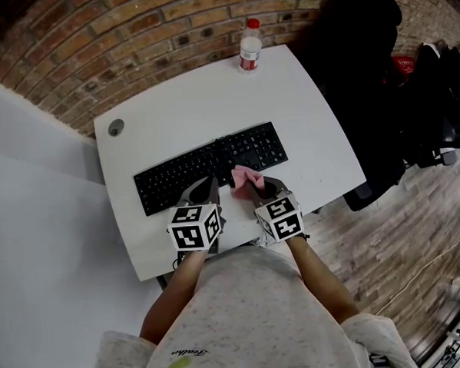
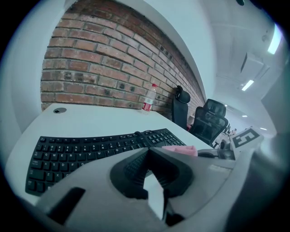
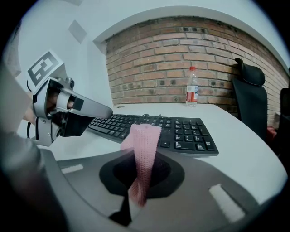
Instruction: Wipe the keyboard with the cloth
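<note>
1. Keyboard (image 1: 210, 166): it is black and lies flat on the near half of the white worktop (image 1: 195, 104). Its long axis runs along the near edge, and the number pad end points to the right edge.
2. Both forearms reach forward side by side over the near edge, and each hand holds its gripper with the marker cube on top.
3. The left gripper (image 1: 209, 182) points its jaws at the near edge of the keyboard, about at its middle. The jaw tips are pressed together and nothing is between them.
4. The right gripper (image 1: 257, 188) is just beside it, nearer to the number pad end. Its jaws pinch the pink cloth (image 1: 243, 177).
5. The cloth stands up from the jaws as a narrow folded strip and overlaps the near edge of the keyboard. I cannot tell if it touches the keys.
6. A black office chair (image 1: 362, 57) stands beyond the right edge of the worktop.
7. A bottle (image 1: 249, 46) with a red cap stands upright at the far edge, near the far right corner, well apart from the keyboard.
8. A round cable hole (image 1: 116, 128) is near the far left corner.
</note>
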{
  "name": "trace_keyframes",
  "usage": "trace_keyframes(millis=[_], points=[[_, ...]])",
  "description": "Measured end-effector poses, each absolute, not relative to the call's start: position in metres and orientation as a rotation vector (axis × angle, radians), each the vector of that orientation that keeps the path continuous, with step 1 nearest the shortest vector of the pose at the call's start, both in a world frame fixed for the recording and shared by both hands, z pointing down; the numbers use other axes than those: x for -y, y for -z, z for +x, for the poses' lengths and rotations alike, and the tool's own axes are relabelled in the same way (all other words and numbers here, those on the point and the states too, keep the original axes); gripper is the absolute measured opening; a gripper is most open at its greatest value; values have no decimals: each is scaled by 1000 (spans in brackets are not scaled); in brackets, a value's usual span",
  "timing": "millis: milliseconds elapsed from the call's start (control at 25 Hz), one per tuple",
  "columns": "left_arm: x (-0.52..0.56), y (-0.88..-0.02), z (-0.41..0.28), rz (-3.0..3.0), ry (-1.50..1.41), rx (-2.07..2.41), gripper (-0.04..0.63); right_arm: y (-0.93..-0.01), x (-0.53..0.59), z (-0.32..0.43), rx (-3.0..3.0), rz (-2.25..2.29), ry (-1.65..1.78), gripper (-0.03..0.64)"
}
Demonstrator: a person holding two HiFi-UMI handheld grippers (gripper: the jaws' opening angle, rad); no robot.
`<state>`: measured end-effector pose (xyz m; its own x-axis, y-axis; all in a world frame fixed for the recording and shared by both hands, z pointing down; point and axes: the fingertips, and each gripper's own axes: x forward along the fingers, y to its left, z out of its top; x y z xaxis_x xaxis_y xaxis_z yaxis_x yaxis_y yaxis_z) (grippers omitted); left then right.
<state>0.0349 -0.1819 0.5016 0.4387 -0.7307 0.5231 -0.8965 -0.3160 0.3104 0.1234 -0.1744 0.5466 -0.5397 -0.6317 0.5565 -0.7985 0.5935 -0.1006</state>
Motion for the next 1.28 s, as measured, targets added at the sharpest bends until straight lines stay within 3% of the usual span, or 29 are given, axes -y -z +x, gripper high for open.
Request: trace_keyframes(millis=[1280], points=[[199, -496, 54, 2169, -393, 1334, -5, -547, 214, 269, 2146, 1465, -515, 26]])
